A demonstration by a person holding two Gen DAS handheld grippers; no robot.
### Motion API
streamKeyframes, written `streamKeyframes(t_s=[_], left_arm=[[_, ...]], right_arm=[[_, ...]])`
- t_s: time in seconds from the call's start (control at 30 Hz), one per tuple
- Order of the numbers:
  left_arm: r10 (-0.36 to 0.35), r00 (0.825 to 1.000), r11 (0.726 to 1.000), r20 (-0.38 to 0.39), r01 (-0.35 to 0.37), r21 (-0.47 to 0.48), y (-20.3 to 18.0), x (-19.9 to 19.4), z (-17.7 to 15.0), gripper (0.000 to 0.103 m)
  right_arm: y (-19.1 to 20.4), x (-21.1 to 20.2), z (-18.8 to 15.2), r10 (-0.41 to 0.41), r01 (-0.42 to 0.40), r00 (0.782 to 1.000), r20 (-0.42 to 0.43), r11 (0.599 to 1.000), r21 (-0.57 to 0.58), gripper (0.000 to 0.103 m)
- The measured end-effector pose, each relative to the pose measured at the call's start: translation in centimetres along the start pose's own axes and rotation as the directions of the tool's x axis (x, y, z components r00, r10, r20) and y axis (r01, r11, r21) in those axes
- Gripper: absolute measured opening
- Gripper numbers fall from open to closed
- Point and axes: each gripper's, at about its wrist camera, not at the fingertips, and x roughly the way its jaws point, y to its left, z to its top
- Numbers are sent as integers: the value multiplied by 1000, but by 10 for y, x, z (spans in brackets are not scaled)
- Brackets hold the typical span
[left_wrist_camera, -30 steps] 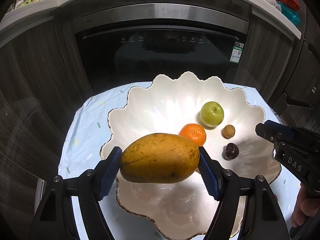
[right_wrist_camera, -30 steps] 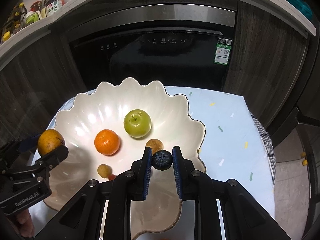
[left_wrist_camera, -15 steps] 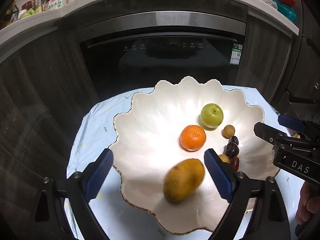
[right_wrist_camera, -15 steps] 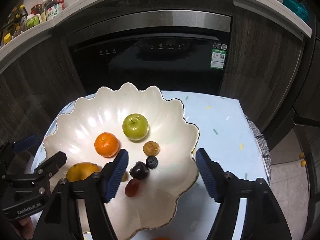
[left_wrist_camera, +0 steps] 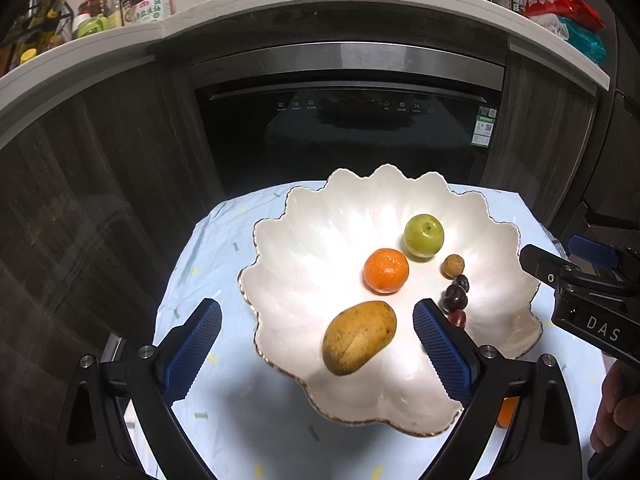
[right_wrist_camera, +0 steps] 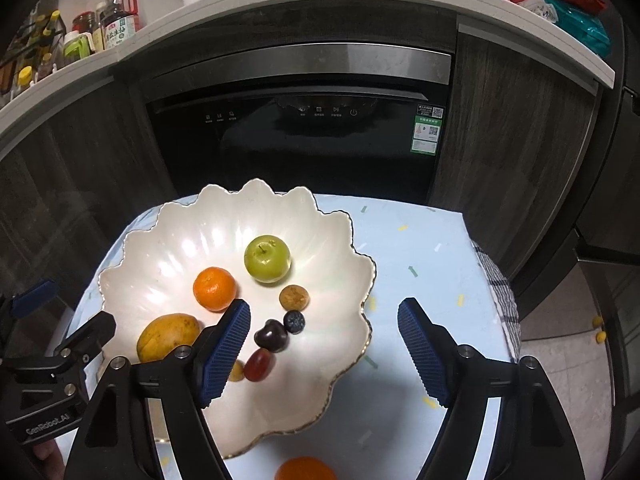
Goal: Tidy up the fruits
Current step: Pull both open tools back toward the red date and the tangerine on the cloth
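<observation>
A white scalloped plate (left_wrist_camera: 304, 204) (right_wrist_camera: 168, 220) rests on the light blue tablecloth. In it lie a yellow mango (left_wrist_camera: 359, 336) (right_wrist_camera: 168, 338), a mandarin (left_wrist_camera: 386, 271) (right_wrist_camera: 215, 289), a green apple (left_wrist_camera: 423, 235) (right_wrist_camera: 267, 258), a small brown fruit (right_wrist_camera: 294, 297), a blueberry (right_wrist_camera: 294, 322), a dark cherry (right_wrist_camera: 271, 336) and a red grape (right_wrist_camera: 259, 365). My left gripper (left_wrist_camera: 317, 306) hangs open above the mango, touching nothing. Over the plate's right rim my right gripper (right_wrist_camera: 324, 305) is open and empty, with the blueberry below its left finger. A second mandarin (right_wrist_camera: 306, 470) sits on the cloth in front of the plate.
A dark built-in appliance (left_wrist_camera: 344, 128) stands right behind the small table. The counter above carries bottles (left_wrist_camera: 144, 4) and snack bags (left_wrist_camera: 568, 12). A checked cloth (right_wrist_camera: 500, 300) hangs off the table's right edge. Bare cloth lies to the right of the plate.
The left gripper opened and let the mango down into the plate. The right gripper opened and dropped the blueberry beside the cherry. Both grippers rose and drew back.
</observation>
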Motion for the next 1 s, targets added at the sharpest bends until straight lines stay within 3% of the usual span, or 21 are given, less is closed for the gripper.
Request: streamKeyframes(t_s=[0.53,1.0], left_arm=[[72,997,996,19,-71,-55,-13,-50,-28,98],[120,993,979,-24,-122,-164,-28,-81,-70,99]], right_arm=[[-10,-29,-25,27,-27,1000,12,999,-34,77],[-18,-47,-48,81,-81,997,1,992,-98,77]])
